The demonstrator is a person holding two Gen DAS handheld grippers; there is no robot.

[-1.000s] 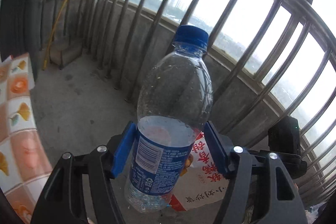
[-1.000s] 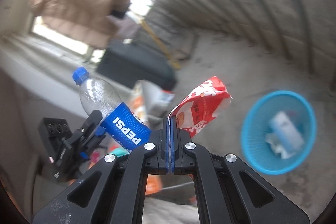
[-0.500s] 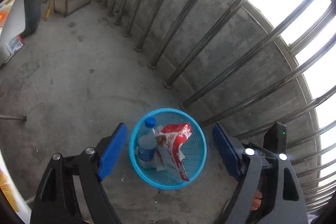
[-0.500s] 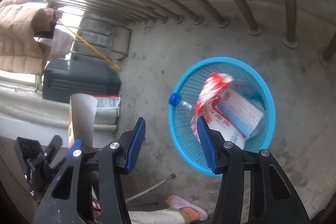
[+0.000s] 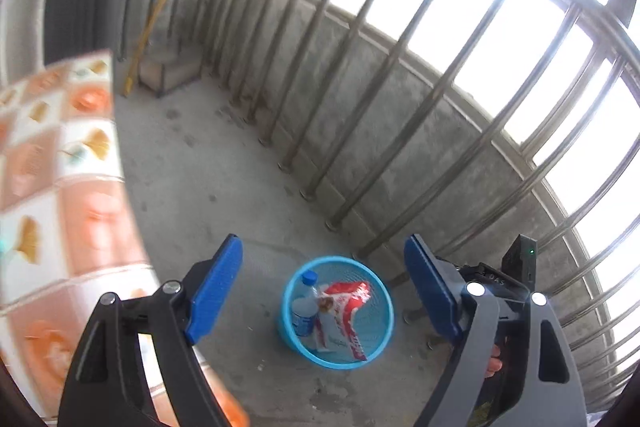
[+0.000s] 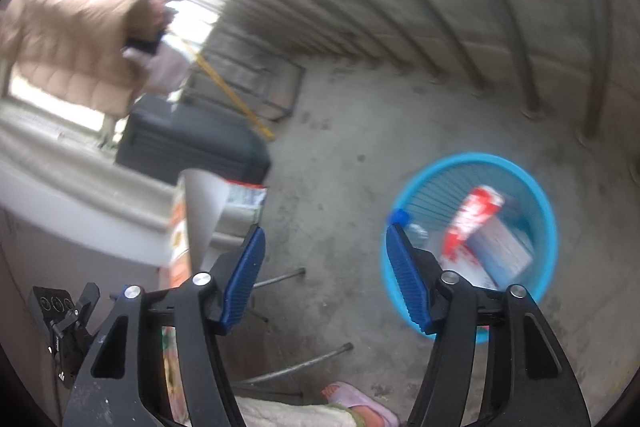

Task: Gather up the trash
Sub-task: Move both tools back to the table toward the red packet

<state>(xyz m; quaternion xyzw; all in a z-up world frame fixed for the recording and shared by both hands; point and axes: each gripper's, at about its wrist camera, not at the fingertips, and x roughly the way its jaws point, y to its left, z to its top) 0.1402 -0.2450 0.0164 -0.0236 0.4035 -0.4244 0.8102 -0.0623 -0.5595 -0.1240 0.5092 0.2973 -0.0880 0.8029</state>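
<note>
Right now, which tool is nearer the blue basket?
Right, probably. The right tool hangs open just left of the blue basket, one finger overlapping its rim; the left tool sits farther off, the basket small between its fingers.

right wrist view motion-blurred: basket (image 6: 536,195) contents smeared, its near rim hidden behind a blue finger (image 6: 406,275); tablecloth (image 5: 60,187) blurred and cut off at left edge.
</note>
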